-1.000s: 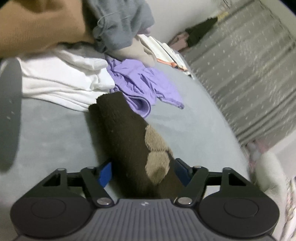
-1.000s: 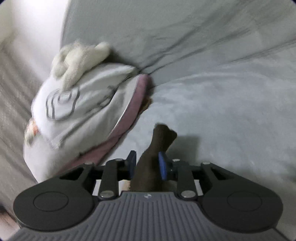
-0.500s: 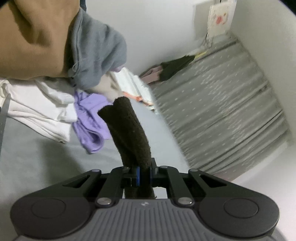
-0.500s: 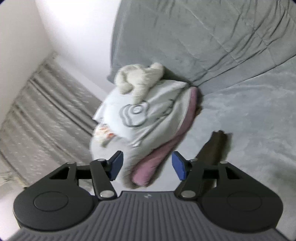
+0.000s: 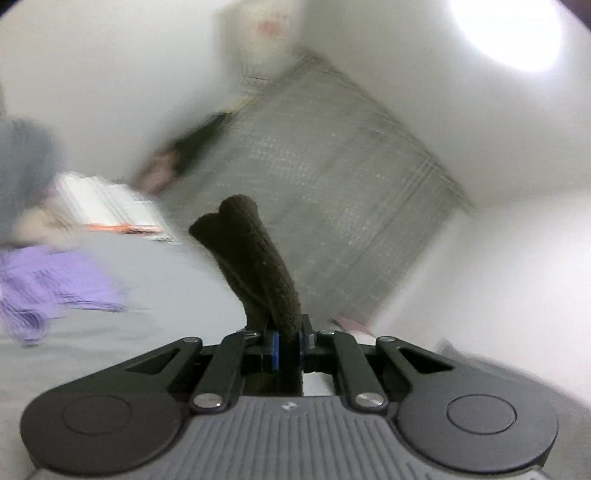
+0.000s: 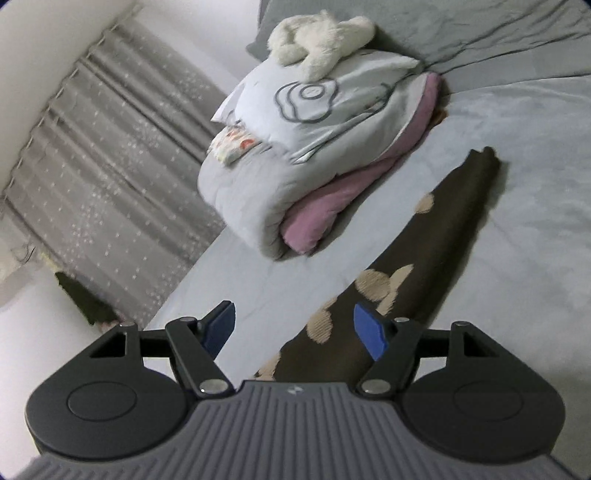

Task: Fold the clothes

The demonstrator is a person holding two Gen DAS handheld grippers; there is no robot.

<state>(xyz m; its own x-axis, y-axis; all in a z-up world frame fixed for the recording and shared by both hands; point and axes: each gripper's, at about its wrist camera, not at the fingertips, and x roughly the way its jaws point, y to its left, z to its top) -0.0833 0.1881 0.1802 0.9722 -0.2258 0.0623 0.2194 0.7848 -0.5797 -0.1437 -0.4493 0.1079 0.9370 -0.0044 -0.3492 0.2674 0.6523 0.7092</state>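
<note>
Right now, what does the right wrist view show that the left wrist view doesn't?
Only the right wrist view shows the open right gripper, the folded quilt topped by a plush toy, and the brown garment's beige spots. Only the left wrist view shows the left gripper shut on that garment, and a blurred purple garment. Both show the grey bed and curtain.

We find no readable words, brand names or numbers in either view. The pillow (image 6: 314, 107) bears only a grey outline drawing, not lettering. The paper on the wall (image 5: 266, 27) shows a reddish mark, too blurred for us to read.
</note>
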